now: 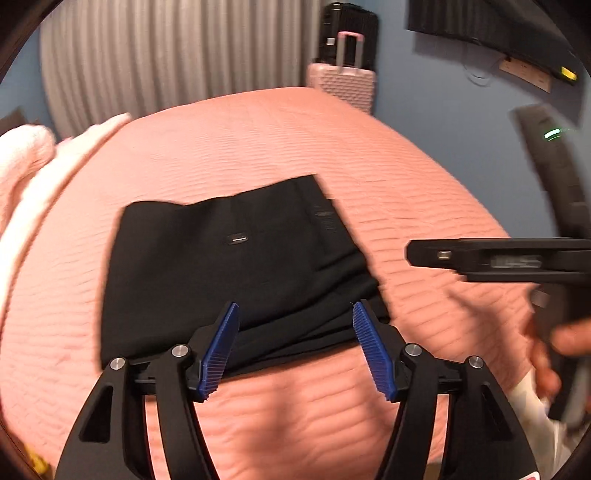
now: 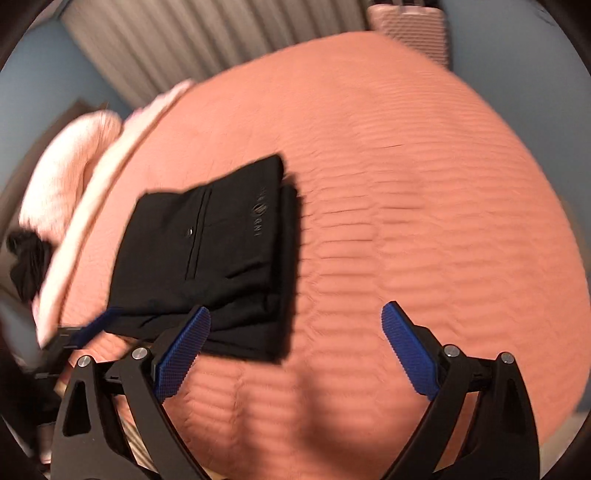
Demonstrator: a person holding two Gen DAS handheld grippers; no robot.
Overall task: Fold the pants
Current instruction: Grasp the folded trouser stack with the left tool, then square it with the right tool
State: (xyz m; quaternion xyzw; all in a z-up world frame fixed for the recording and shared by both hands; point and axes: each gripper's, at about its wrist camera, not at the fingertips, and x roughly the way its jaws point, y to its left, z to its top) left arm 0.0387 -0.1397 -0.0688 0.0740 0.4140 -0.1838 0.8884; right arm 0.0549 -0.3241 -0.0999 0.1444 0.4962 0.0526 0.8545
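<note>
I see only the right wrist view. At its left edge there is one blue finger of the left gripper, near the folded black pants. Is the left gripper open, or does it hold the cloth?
Observer: In the left wrist view the left gripper is open. The near edge of the pants shows between its pads, and neither pad pinches it.
Operator: How does my right gripper look from there?
Observer: The right gripper shows side-on to the right of the pants, over the pink bedspread, clear of the cloth.
Operator: What stands behind the bed?
Observer: A black suitcase stands behind the pink suitcase.
</note>
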